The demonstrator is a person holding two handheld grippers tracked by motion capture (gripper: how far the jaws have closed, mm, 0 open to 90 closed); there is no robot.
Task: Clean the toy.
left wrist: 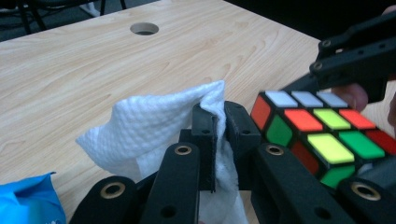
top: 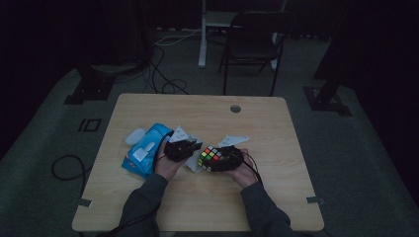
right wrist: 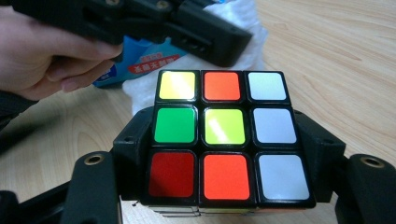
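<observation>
Dim room w/ dark floor, cables, chair (top: 253, 42) past far edge of wooden tabletop (top: 276, 197).

High view: left tool (top: 193, 146) and right tool (top: 213, 159) close together near tabletop centre, a bit toward near edge. Blue wipe pack (top: 146, 150) just left of left tool, toward left edge. White wipe (top: 193, 164) between the two tools. Puzzle cube (top: 210, 156) in right tool, just right of wipe. Round hole (top: 235, 108) near far edge, well apart from everything.

Left gripper view: left tool (left wrist: 219, 135) pressed together on white wipe (left wrist: 149, 126), cloth pinched between the pads, bunched out to one side and hanging below. Cube (left wrist: 317, 137) just beside jaw tips; touching or not – can't tell. Corner of blue pack (left wrist: 25, 200) at lower left. Hole (left wrist: 144, 29) far off.

Right gripper view: right tool (right wrist: 224, 144) clamped on cube (right wrist: 224, 135), one pad on each side face, 3x3 face of mixed colours toward camera. Left tool (right wrist: 219, 39) and wipe (right wrist: 254, 44) just past cube's far side, blue pack (right wrist: 149, 60) behind.
</observation>
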